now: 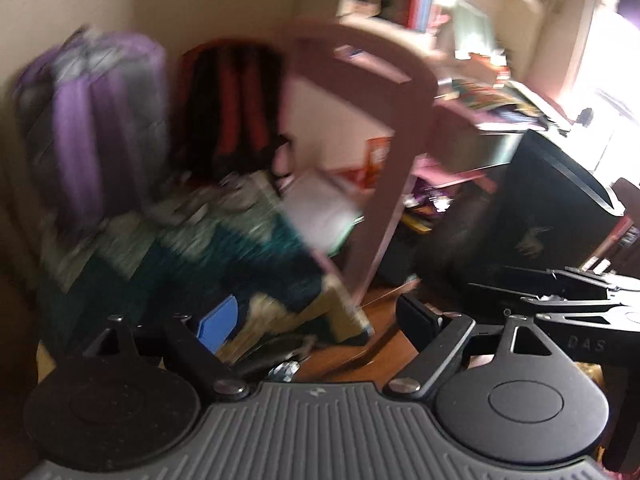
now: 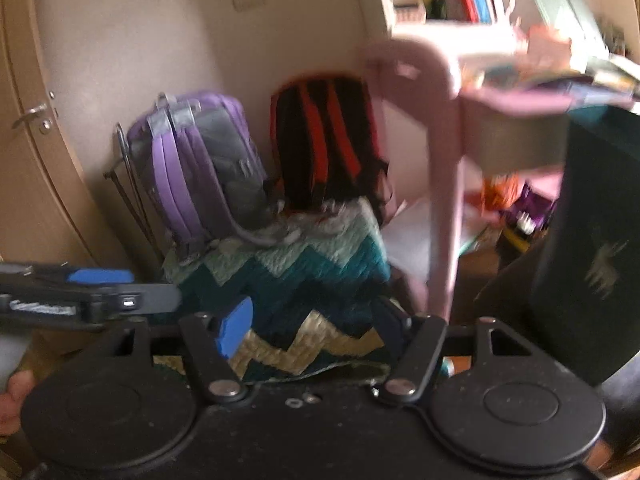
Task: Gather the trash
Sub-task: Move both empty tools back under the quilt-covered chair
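Both pictures are smeared by motion blur, so small items are hard to read. In the left wrist view the left gripper (image 1: 316, 316) has its jaws spread wide, one blue pad (image 1: 218, 322) and one black pad (image 1: 416, 314) with nothing between them. Just beyond and below lies a small crumpled silvery scrap (image 1: 286, 370) on the brown wooden floor (image 1: 384, 344); whether it is trash I cannot tell, and it sits apart from both pads, nearer the blue one. The right gripper (image 2: 316, 322) likewise stands spread with nothing held, its blue pad (image 2: 234, 330) over a teal, white and tan zigzag knitted blanket (image 2: 304, 276). No trash can be made out ahead of it. Behind the blanket a purple and grey backpack (image 2: 196, 168) and a black and red backpack (image 2: 328, 140) lean on the cream wall (image 2: 200, 40), and a pink plastic table leg (image 2: 440, 200) rises to the right beside a dark green box with a pale animal print (image 2: 596, 248). Only the right view shows the wooden door with a metal handle (image 2: 36, 112), the other gripper entering at left and a fingertip (image 2: 16, 392) at the edge. Only the left view shows the floor and white paper (image 1: 324, 208) under the table.
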`<action>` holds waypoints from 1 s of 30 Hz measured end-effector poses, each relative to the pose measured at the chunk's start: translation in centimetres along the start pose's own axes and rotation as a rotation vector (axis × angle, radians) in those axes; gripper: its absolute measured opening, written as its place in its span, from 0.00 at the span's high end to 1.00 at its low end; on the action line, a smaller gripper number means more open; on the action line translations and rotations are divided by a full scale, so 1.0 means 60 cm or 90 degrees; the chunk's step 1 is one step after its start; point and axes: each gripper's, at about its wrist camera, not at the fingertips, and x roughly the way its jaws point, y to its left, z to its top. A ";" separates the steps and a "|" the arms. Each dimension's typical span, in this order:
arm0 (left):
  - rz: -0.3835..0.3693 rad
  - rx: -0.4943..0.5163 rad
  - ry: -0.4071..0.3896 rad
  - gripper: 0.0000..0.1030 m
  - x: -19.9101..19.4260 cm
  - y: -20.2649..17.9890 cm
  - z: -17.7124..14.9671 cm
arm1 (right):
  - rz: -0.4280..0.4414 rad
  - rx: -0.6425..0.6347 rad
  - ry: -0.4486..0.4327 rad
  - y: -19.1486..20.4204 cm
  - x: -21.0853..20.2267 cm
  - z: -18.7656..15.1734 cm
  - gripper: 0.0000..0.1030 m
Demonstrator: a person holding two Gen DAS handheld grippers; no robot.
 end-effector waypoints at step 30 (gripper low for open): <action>0.300 -0.383 0.350 0.00 0.489 0.449 -0.442 | -0.129 0.127 0.438 -0.059 0.646 -0.422 0.32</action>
